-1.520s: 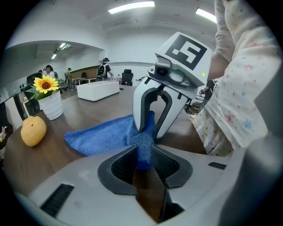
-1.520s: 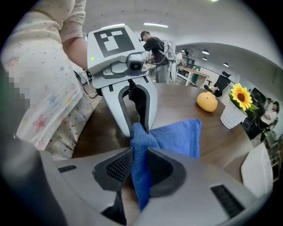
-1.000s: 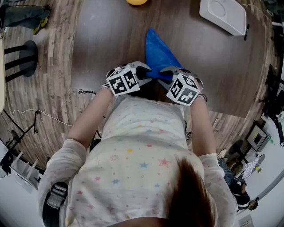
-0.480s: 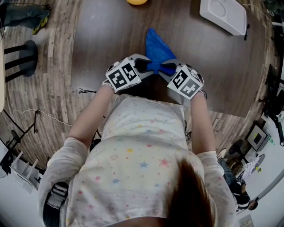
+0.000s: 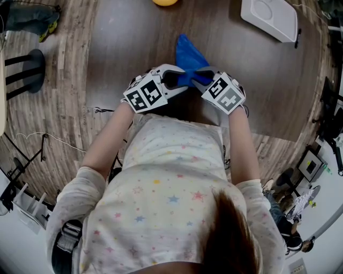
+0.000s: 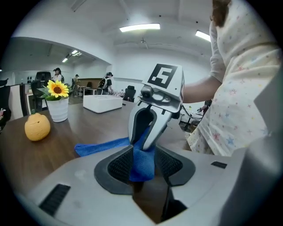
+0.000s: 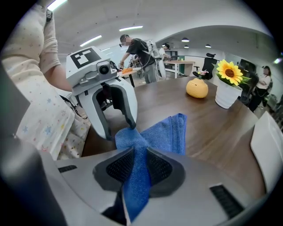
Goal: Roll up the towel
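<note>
A blue towel [image 5: 188, 56] lies on the dark wooden table [image 5: 128, 48], its near end gathered into a narrow bunch and raised. My right gripper [image 5: 199, 75] is shut on that bunch; in the right gripper view the cloth [image 7: 166, 132] runs pinched between its pads [image 7: 119, 167]. My left gripper [image 5: 181, 81] faces it from the left. Its jaws have just been opening. The towel's tip [image 6: 142, 161] hangs loosely between them, and in the right gripper view its fingers [image 7: 130, 121] stand apart. The right gripper [image 6: 143, 143] clamps the cloth just beyond the left jaws.
An orange fruit [image 5: 165, 2] sits at the table's far side, and a sunflower pot [image 7: 227, 95] stands near it. A white tray [image 5: 269, 17] is at the far right. The table's near edge runs just behind the grippers, against the person's body. Several people stand in the room beyond.
Both grippers have moved a little farther onto the table and closer together, drawing the towel's near end up into a bunch. The left jaws stand wider than before.
</note>
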### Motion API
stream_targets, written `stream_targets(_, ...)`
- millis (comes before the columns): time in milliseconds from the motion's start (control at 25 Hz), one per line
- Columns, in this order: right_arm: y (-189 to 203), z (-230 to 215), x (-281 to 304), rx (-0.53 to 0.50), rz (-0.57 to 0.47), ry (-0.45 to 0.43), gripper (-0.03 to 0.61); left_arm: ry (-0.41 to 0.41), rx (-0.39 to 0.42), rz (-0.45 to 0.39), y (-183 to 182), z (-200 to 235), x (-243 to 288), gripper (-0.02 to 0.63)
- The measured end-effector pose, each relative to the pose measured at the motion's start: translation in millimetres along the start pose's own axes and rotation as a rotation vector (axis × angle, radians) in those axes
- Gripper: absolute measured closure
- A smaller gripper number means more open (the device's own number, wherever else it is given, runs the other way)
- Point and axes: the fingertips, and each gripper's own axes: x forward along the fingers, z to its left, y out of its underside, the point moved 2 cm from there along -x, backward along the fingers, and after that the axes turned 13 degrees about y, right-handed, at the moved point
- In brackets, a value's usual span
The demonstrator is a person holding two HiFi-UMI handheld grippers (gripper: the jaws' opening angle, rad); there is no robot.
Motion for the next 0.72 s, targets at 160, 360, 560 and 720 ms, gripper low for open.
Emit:
stream_targets(160, -2.5, -4.6, 0.6, 0.006, -0.002, 0.019, 0.492, 0.010, 0.023, 0.081, 11.7, -4.8, 10.5, 0.457)
stream_targets(360, -6.3, -8.6, 2.2, 0.017, -0.019, 0.046, 0.492, -0.017, 0.059, 0.132, 15.4, -2.0, 13.0, 0.448)
stream_targets(560, -14.3, -11.9, -12.7, 0.021, -0.097, 0.070, 0.492, -0.015, 0.077, 0.181, 20.2, -0.1, 15.5, 0.439)
stream_targets(720, -23.6, -5.3, -32.0, -0.020, -0.158, 0.048, 0.466, -0.012, 0.086, 0.191, 21.0, -0.6, 13.9, 0.436)
